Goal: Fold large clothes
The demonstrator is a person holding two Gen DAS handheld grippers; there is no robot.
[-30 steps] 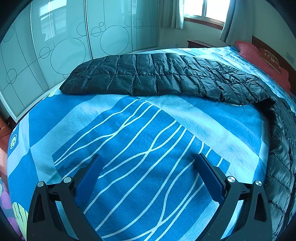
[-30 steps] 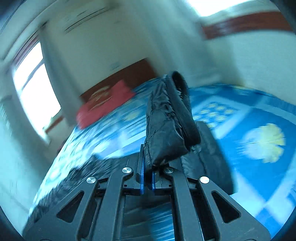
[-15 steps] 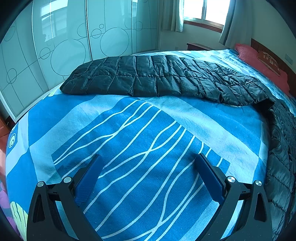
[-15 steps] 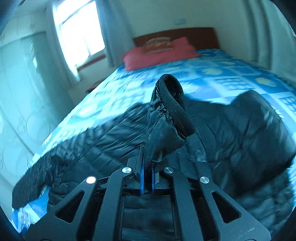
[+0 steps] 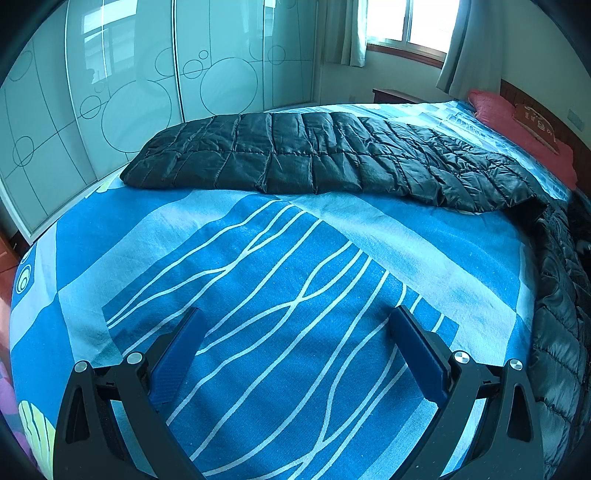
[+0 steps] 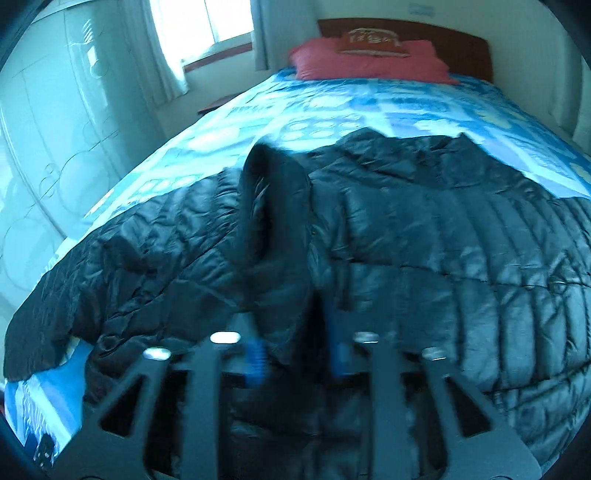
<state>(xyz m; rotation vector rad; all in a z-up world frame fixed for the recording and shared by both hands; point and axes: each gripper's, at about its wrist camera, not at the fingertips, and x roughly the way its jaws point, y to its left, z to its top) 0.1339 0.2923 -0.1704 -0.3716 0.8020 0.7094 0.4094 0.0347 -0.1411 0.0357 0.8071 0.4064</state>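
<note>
A large black quilted down jacket (image 6: pixel 424 236) lies spread on the blue bed (image 6: pixel 332 110). In the left wrist view one long sleeve (image 5: pixel 314 158) stretches across the bedspread (image 5: pixel 258 266), and the jacket body (image 5: pixel 557 325) runs down the right edge. My left gripper (image 5: pixel 295 332) is open and empty above the bare bedspread, well short of the sleeve. My right gripper (image 6: pixel 299 358) hovers over the jacket with its blue pads (image 6: pixel 255 358) apart. A sleeve cuff (image 6: pixel 273 206) stands up between them; the frame is blurred.
Red pillows (image 6: pixel 369 59) and a wooden headboard (image 6: pixel 461 40) are at the far end of the bed. Sliding glass wardrobe doors (image 5: pixel 129 96) stand along the left side. A window with curtains (image 5: pixel 406 26) and a nightstand (image 5: pixel 391 94) are beyond.
My right gripper swung over the jacket body with the cuff, and its jaws have now parted from shut. My left gripper has stayed nearly still.
</note>
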